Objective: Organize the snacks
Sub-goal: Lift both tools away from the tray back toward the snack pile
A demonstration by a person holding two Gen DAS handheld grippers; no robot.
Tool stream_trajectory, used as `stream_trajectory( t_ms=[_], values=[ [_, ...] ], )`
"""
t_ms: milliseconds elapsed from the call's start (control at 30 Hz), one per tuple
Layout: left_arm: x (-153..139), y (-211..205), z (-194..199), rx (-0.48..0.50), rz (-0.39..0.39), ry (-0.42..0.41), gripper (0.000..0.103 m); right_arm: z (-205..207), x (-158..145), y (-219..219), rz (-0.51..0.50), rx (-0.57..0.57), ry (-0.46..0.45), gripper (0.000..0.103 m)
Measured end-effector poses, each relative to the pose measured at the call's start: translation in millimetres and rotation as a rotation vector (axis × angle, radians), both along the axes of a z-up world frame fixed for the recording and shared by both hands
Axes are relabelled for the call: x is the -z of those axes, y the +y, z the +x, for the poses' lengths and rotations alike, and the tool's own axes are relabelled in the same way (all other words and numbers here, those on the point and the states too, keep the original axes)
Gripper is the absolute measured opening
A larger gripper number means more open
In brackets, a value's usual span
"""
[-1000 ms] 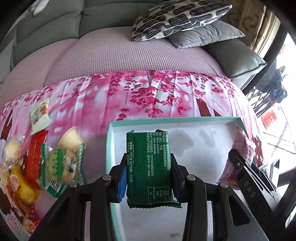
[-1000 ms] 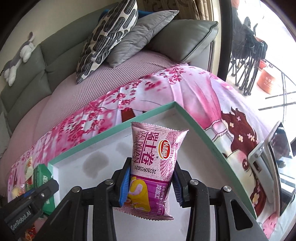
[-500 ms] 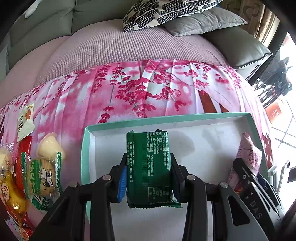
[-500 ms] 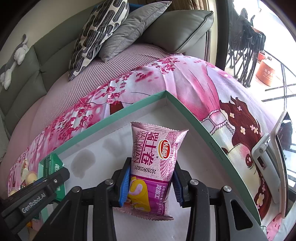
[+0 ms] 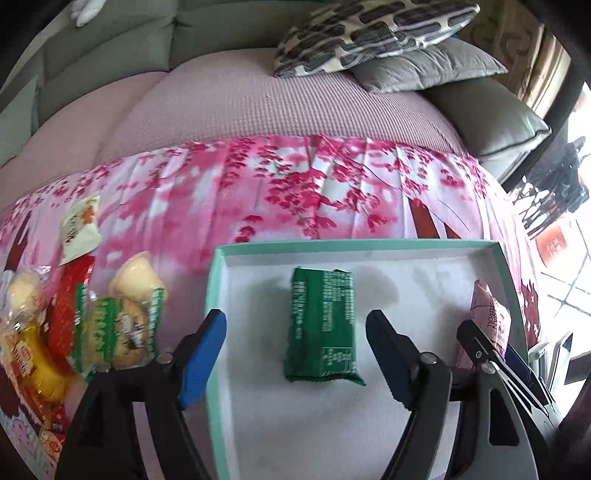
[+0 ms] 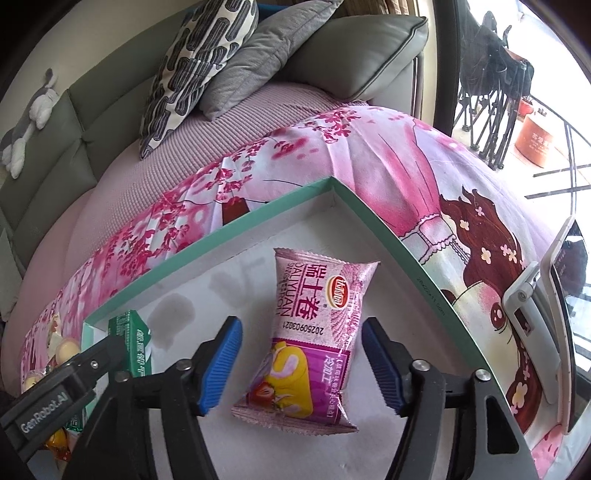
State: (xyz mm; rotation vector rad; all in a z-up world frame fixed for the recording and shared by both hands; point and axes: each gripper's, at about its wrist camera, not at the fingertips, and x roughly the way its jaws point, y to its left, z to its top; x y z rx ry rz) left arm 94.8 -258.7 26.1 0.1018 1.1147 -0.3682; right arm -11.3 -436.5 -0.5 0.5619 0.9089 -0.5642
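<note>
A green snack packet [image 5: 321, 325] lies flat in the teal-rimmed white tray [image 5: 354, 244]. My left gripper [image 5: 295, 332] is open, its blue pads on either side of the packet and apart from it. A pink snack packet [image 6: 314, 339] lies in the tray's right part [image 6: 373, 218]. My right gripper [image 6: 301, 343] is open around it without touching. The pink packet [image 5: 491, 317] and the right gripper's finger show at the right of the left wrist view. The green packet [image 6: 136, 343] shows at the left of the right wrist view.
Several loose snacks [image 5: 74, 314] lie on the pink floral cloth [image 5: 295, 192] left of the tray. Behind is a sofa with a patterned pillow [image 5: 369, 29] and grey cushions. A phone on a stand [image 6: 554, 325] sits right of the tray.
Both grippers have opened and let go of their packets. The green and the pink packet now lie on the tray floor. The left view has shifted slightly back and right.
</note>
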Motion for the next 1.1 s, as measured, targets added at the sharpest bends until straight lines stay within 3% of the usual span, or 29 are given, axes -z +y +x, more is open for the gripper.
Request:
stream_trajectory(
  t_ms=[133,533,1100],
  values=[
    [-7,15,0,-0.052,-0.011,-0.023,0.092,1,-3,3,-0.022,-0.015,-0.010,0.103],
    [-15,60,2,-0.180,0.004,-0.058,0.093,7,-11,21,-0.036,-0.075,-0.004,0.103],
    [-27,116,-22,-0.193,0.118,-0.075,0.093,12,-33,90,-0.066,-0.237,0.058,0.103]
  ],
)
